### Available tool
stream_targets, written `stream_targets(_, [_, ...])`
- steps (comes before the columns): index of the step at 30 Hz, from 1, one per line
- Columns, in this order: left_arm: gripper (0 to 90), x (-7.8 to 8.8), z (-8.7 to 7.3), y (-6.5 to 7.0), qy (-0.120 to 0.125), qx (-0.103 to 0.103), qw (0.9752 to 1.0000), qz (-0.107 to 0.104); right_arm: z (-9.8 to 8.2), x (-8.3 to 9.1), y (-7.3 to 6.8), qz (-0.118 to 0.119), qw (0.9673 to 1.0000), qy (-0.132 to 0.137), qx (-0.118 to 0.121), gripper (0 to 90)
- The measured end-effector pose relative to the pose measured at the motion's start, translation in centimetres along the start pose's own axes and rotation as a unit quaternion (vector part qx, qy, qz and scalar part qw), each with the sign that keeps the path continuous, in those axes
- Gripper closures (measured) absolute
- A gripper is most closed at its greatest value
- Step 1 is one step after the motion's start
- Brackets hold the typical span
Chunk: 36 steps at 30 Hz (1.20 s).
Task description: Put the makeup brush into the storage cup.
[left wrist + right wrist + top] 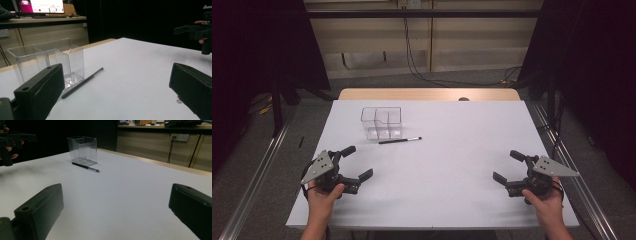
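A clear plastic organiser box (381, 122) with several compartments stands on the white table (437, 165), toward the far left. A thin black pen (399, 140) lies flat just in front of it; the same box (47, 60) and pen (82, 83) appear close in the left gripper view, and farther off as box (82, 150) and pen (85, 167) in the right gripper view. My left gripper (357, 162) rests near the front left, jaws wide open and empty. My right gripper (507, 166) sits near the front right, open, nothing between its jaws.
The table's far wooden edge (427, 94) borders a floor with cables (422, 75). Metal rails (257, 170) run along both sides of the table. A desk with a lit monitor (40, 5) stands beyond the table in the left gripper view.
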<state>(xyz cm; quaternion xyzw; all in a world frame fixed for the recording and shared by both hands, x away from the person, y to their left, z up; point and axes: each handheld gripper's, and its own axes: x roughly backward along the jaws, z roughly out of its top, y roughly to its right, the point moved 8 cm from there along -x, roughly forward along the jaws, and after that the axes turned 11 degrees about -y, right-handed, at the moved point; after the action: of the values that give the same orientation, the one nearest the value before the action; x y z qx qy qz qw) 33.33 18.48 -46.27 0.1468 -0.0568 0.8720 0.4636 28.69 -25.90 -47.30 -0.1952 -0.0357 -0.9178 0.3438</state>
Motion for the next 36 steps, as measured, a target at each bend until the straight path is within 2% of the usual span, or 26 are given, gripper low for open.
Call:
stream_targets(9, [0.0,-0.4,0.2,-0.2,-0.001,-0.003,1.0000,0.003,0.0,0.3,0.0,-0.002,1.0000,0.003,0.000,0.0])
stream_targets(11, [0.0,-0.6,0.2,-0.4,-0.010,-0.011,0.9999,0.006,0.0,0.3,0.0,0.000,1.0000,0.005,0.001,0.0])
stream_targets(17, [0.0,-1.7,0.9,-0.4,-0.003,-0.007,1.0000,0.002,0.0,0.4,0.2,-0.001,1.0000,0.005,0.000,0.0])
stream_targets(26, [0.0,-3.3,1.7,0.0,-0.006,-0.014,0.9998,-0.009,0.0,0.6,0.3,-0.003,1.0000,0.006,-0.002,0.0])
stream_targets(36, [0.0,-5.0,2.7,-0.1,-0.006,-0.020,0.9997,-0.012,0.0,0.9,0.4,-0.004,0.9999,0.009,-0.004,0.0])
